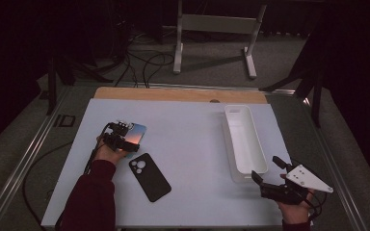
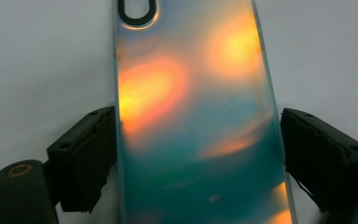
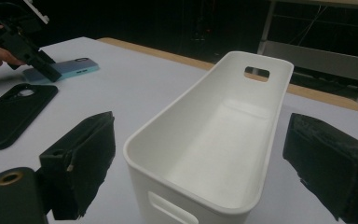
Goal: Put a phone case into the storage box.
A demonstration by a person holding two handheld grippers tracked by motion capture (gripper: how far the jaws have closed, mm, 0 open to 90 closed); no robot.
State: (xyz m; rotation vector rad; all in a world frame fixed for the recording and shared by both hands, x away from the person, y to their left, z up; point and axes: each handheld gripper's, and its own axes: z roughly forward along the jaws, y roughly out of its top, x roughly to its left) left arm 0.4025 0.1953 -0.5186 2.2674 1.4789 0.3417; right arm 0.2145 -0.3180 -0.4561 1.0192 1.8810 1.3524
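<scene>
Nearest the person, the right hand-held gripper (image 1: 270,180) hangs at the bench's near right corner with its jaws spread wide and nothing between them, pointed along the white bin (image 1: 243,139), which stands empty on the right side of the bench (image 1: 188,144). Left of centre lies a black phone case (image 1: 149,177), back up, untouched. Just beyond it the left hand-held gripper (image 2: 196,154) is set down over the iridescent phone case (image 2: 196,116), which lies flat on the bench with its camera cut-out at the far end. In the left gripper view the jaws straddle the case's long edges, the left pad at or nearly at the edge, the right pad a sliver off; whether any pressure is yet applied is hard to judge, so the jaws are best read as not yet clamped. Step in hand: grasping the iridescent case. The next move likely calls for closing squarely on both edges, then lifting level towards the bin.
</scene>
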